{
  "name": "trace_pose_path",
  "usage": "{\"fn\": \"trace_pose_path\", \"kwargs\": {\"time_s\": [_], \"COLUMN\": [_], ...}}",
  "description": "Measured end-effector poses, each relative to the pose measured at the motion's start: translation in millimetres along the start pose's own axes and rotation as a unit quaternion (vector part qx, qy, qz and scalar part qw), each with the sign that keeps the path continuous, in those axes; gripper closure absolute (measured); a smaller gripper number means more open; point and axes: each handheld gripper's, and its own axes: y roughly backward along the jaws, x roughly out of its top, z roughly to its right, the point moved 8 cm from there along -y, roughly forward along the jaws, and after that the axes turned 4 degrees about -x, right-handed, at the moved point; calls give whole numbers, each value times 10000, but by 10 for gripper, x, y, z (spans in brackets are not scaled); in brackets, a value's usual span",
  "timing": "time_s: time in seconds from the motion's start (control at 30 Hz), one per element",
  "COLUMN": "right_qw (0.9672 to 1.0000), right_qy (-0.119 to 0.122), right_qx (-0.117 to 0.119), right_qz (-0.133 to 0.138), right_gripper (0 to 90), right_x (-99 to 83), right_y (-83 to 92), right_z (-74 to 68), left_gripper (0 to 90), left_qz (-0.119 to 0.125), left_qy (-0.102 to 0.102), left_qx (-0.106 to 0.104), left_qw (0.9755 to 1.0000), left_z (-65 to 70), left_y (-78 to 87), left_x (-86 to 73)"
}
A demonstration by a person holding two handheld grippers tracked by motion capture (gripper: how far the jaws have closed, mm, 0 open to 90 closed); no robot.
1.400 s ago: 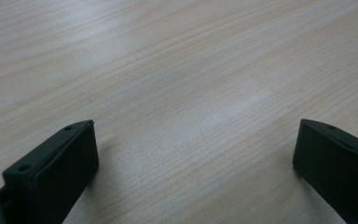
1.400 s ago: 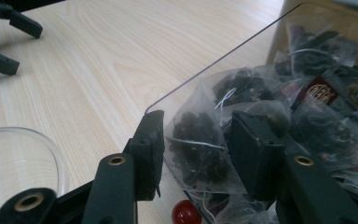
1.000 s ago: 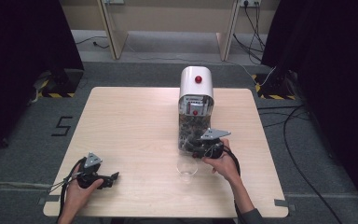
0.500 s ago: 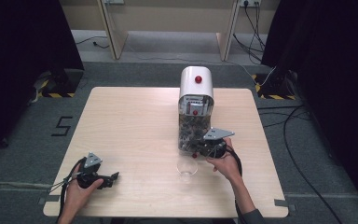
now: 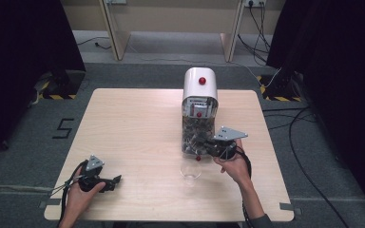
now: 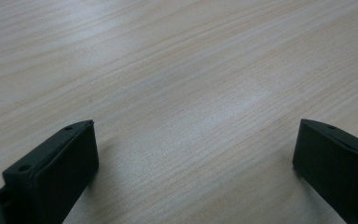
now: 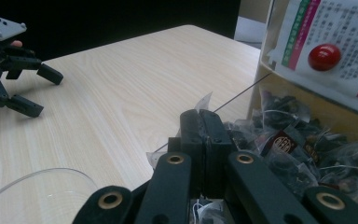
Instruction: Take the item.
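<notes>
The right gripper (image 7: 204, 122), its jaws just closed, pinches a clear sachet (image 7: 204, 101) at the white dispenser (image 5: 200, 85), whose label print is unreadable. At eight o'clock, the left gripper (image 5: 115, 181) rests with jaws apart.

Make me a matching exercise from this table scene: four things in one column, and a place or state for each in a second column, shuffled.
Things:
1. left gripper
2. right gripper
3. glass cup
4. dispenser

Places or states:
A. white domed top with a red knob
B. jaws shut on a clear sachet
C. jaws open, low over bare wood
D. clear, empty, in front of the dispenser

Pairs: 1-C, 2-B, 3-D, 4-A
</notes>
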Motion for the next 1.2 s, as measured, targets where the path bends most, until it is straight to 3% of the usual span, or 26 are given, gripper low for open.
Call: {"fn": "trace_pose_path", "kwargs": {"time_s": [0.43, 0.77, 1.2], "right_qw": [9996, 9983, 9969], "right_qy": [58, 140, 261], "right_qx": [-19, 90, 278], "right_qz": [259, 552, 694], "right_gripper": [900, 900, 900], "right_x": [135, 295, 368], "right_y": [144, 290, 434], "right_z": [-25, -154, -327], "left_gripper": [0, 0, 0], "left_qz": [-1, 0, -1], "left_qy": [-1, -1, -1], "left_qx": [0, 0, -1], "left_qw": [10000, 10000, 10000], "left_z": [0, 0, 0], "left_y": [0, 0, 0], "left_x": [0, 0, 0]}}
